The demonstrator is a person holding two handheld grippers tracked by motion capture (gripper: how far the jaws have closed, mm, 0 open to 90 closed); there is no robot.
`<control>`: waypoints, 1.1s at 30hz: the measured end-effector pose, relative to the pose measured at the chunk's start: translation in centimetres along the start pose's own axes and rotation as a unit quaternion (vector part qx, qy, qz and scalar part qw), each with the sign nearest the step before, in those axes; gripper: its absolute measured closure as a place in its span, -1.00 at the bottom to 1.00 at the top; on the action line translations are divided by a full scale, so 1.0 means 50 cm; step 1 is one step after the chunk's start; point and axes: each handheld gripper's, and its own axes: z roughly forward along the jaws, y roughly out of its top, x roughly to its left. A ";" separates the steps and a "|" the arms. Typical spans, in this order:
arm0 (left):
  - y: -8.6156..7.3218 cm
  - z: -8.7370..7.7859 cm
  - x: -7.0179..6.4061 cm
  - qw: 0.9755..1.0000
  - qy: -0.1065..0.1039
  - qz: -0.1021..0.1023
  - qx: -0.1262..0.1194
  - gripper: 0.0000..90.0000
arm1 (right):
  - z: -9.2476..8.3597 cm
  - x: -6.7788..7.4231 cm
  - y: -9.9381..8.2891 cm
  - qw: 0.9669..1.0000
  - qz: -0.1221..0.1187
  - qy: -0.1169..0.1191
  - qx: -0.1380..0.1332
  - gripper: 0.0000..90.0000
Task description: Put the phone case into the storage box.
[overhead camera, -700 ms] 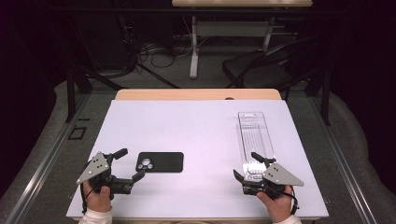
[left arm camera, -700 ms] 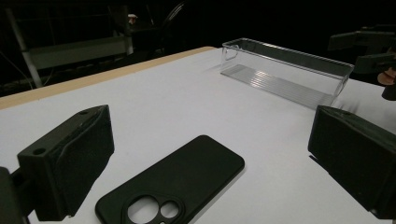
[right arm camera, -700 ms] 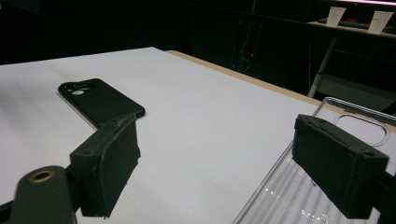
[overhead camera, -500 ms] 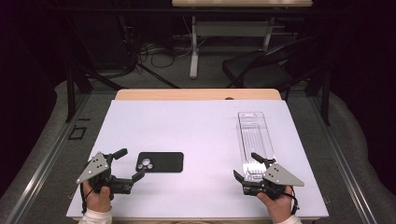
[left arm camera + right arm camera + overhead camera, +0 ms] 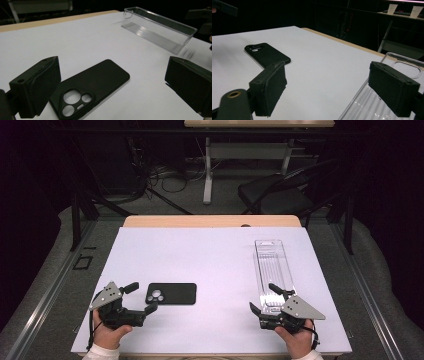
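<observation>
A black phone case (image 5: 171, 293) with round camera cut-outs lies flat on the white table (image 5: 210, 255), near the front left. My left gripper (image 5: 143, 297) stands open just left of it, one jaw close to its camera end. From the left gripper view the case (image 5: 95, 85) lies between and just beyond the wide-apart jaws of that gripper (image 5: 112, 82). A long clear plastic tray (image 5: 273, 265) lies on the right. My right gripper (image 5: 263, 298) is open at the tray's near end, holding nothing. The right gripper view has the tray (image 5: 367, 105) under its right jaw and the case (image 5: 268, 53) farther off.
A wooden strip (image 5: 210, 221) runs along the table's far edge. Beyond it stand a dark chair (image 5: 280, 195) and a desk leg (image 5: 207, 170) with cables on the floor. A person's hands hold both grippers at the near edge.
</observation>
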 end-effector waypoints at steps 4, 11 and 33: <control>-0.001 0.007 0.000 1.000 0.007 0.002 0.018 -0.99 | 0.004 -0.002 -0.003 1.000 0.001 0.003 0.003 -0.69; -0.002 0.014 0.009 0.998 0.038 -0.009 0.047 -0.99 | 0.007 0.001 -0.002 1.000 -0.001 0.005 0.006 -0.69; 0.071 0.038 0.066 0.993 0.075 -0.025 0.085 -0.22 | 0.012 0.001 -0.005 1.000 0.001 0.001 0.013 -0.69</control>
